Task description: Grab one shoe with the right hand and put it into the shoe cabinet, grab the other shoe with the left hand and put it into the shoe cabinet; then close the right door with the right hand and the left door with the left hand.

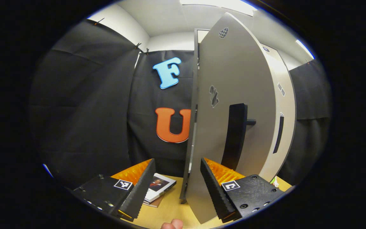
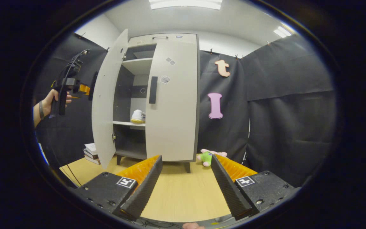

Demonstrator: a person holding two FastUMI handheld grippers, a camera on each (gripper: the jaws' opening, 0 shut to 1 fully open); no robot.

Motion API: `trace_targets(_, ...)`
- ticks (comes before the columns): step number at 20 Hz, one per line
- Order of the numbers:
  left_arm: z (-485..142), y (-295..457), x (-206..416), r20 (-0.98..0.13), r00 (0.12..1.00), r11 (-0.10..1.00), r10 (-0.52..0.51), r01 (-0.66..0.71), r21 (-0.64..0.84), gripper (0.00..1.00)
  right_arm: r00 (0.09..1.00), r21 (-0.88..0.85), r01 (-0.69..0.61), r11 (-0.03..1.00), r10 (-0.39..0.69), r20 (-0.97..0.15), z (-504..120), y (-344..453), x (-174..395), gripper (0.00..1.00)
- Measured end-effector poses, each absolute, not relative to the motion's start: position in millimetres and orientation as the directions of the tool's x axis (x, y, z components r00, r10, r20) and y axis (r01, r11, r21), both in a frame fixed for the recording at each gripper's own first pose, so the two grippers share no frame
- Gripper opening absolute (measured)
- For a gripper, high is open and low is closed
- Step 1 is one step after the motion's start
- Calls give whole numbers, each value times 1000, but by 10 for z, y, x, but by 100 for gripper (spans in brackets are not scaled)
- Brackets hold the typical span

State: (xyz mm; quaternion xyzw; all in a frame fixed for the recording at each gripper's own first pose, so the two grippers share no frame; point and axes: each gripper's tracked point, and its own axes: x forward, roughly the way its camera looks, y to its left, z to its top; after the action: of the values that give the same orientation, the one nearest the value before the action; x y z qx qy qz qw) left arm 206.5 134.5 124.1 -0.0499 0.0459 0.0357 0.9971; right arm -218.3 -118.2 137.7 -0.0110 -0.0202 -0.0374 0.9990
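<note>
Inside cabinet [image 2: 173, 95], white shoe [image 2: 138, 116] on middle shelf [image 2: 129, 124]

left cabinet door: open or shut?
Open. In the right gripper view the left door swings out from the shoe cabinet, exposing shelves and a shoe; the right door sits flush.

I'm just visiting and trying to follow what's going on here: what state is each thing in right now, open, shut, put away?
Left door: partly open, swung outward.
Right door: closed.
Shoe: on a shelf inside the shoe cabinet.
Left gripper: open, fingers either side of the left door's edge, gripping nothing.
Right gripper: open, holding nothing.
Books: stacked on the floor.
Plush toy: lying on the floor.
</note>
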Motion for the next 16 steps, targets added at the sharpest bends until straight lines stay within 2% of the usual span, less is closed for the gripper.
trace_targets(6,1117,674,2316,-134,988,989,-73,54,-139,87,992,-6,120,993,-119,37,1363,-1361,-2204,99)
trace_targets(10,1126,624,2322,-113,993,997,-41,32,-77,87,990,-2,134,991,-134,34,1318,-1418,-2267,99)
trace_targets(16,1222,435,2006,-63,996,997,-61,58,-56,87,990,7,141,990,-141,22,1279,-1495,-2185,99)
